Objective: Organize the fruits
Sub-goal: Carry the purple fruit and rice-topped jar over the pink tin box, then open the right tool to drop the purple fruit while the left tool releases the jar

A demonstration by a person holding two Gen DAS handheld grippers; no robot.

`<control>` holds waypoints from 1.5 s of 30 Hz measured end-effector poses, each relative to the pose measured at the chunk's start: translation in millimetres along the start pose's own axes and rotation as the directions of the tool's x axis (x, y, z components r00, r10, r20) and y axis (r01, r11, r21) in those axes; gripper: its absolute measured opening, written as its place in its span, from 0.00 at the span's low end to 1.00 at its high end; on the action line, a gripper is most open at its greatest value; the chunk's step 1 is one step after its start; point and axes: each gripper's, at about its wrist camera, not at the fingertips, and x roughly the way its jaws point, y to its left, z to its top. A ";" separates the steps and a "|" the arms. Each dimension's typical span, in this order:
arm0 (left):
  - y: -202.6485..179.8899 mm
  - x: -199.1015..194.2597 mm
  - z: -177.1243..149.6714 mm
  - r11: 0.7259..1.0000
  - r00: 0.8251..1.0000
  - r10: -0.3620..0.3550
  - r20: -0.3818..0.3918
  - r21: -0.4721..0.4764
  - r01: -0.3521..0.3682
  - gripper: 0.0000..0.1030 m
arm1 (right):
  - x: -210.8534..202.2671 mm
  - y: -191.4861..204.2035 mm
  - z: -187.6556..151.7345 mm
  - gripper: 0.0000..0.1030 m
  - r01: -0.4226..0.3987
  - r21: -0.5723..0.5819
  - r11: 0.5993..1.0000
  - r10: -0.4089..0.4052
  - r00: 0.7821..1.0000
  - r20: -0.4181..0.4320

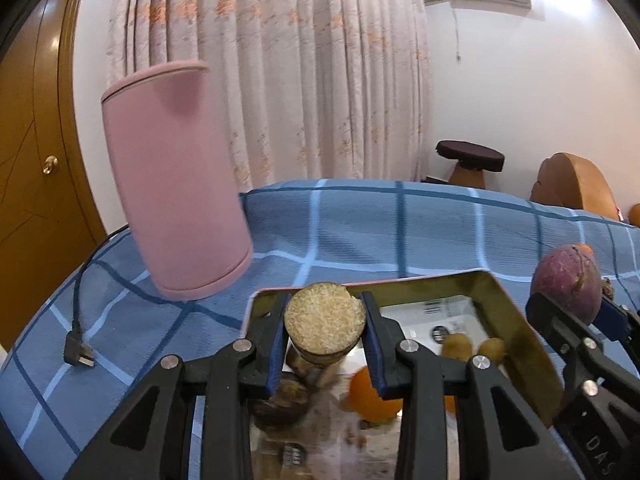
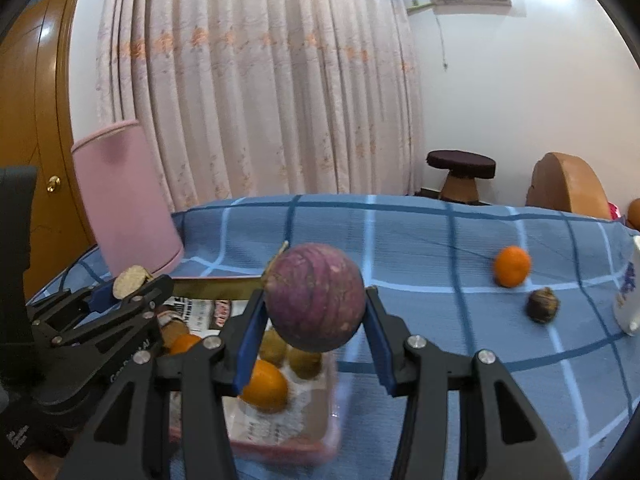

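My left gripper (image 1: pixel 325 334) is shut on a short brown stalk piece with a pale cut end (image 1: pixel 325 322), held above the gold-walled tray (image 1: pixel 516 320). The tray holds an orange (image 1: pixel 372 398), two kiwis (image 1: pixel 456 346) and a dark round fruit (image 1: pixel 280 404). My right gripper (image 2: pixel 316 334) is shut on a round purple fruit (image 2: pixel 316 298), held over the tray's right end (image 2: pixel 334 400). In the right wrist view the left gripper (image 2: pixel 128 284) shows at left with the stalk piece. A loose orange (image 2: pixel 512 266) and a dark bulb (image 2: pixel 542 304) lie on the cloth to the right.
A pink cylinder (image 1: pixel 176 184) stands at the table's back left. A black plug and cable (image 1: pixel 78 350) lie on the blue checked tablecloth (image 1: pixel 360 232). A white object (image 2: pixel 630 296) stands at the right edge. Curtain, stool and door lie behind.
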 end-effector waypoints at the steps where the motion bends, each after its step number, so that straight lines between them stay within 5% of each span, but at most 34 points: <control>1: 2.8 1.7 0.3 1.000 1.000 0.008 -0.004 -0.001 -0.008 0.35 | 4.7 3.9 0.8 0.49 -0.005 -0.003 1.000 0.005 1.000 -0.006; 25: 8.4 26.4 -7.3 0.995 0.990 0.093 -0.106 0.028 -0.091 0.35 | 63.9 27.7 1.4 0.49 -0.097 -0.036 0.995 0.087 0.973 -0.214; 40: 15.2 27.1 -6.8 0.998 0.992 0.062 -0.113 -0.017 -0.064 0.35 | 57.6 16.7 1.9 0.52 -0.241 0.050 0.969 0.246 0.950 -0.190; 45: 16.6 27.8 -5.8 0.998 0.992 0.056 -0.115 -0.028 -0.059 0.35 | 47.4 13.9 3.0 0.64 -0.224 0.050 0.973 0.229 0.963 -0.141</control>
